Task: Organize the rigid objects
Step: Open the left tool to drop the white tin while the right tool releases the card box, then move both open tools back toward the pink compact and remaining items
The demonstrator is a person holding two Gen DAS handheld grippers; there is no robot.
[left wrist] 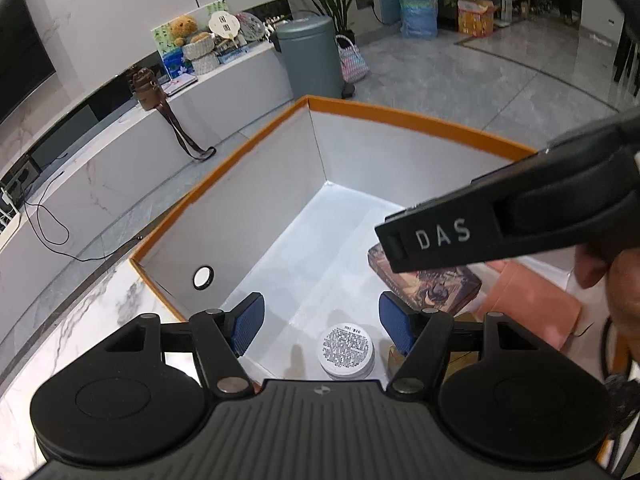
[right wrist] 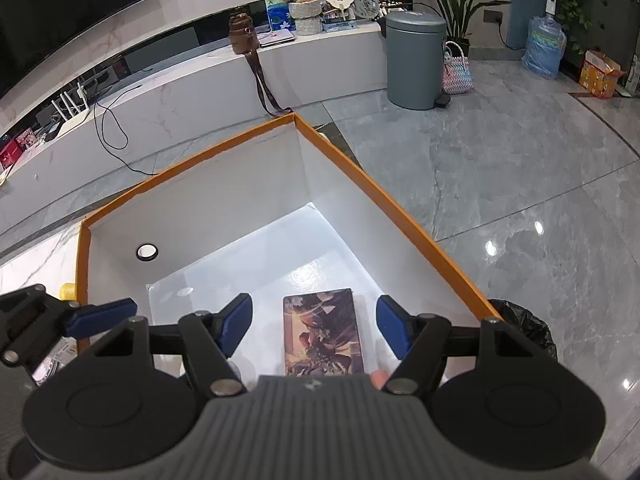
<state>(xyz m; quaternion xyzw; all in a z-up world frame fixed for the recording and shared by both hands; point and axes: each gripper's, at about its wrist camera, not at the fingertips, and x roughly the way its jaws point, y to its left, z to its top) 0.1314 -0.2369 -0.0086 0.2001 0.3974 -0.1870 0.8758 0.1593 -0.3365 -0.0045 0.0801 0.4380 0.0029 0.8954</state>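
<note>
An open white box with an orange rim point(left wrist: 420, 120) point(right wrist: 400, 208) stands on the marble table. In the left wrist view my left gripper point(left wrist: 322, 326) is open above the box, over a round white tin point(left wrist: 347, 351) on the box floor. A patterned card box point(left wrist: 440, 284) and a pink flat item point(left wrist: 528, 300) lie to its right, partly hidden by the right gripper's black body point(left wrist: 500, 224). In the right wrist view my right gripper point(right wrist: 314, 326) is open and empty above the patterned card box point(right wrist: 323, 334) lying flat inside. The left gripper's blue finger point(right wrist: 102, 316) shows at the left.
A grey bin point(right wrist: 416, 60), a woven bag point(right wrist: 456, 72) and a water jug point(right wrist: 544, 46) stand on the tiled floor beyond. A low marble bench point(right wrist: 200, 92) holds a brown pouch, cables and a teddy bear. A black bin bag point(right wrist: 524, 332) sits right of the box.
</note>
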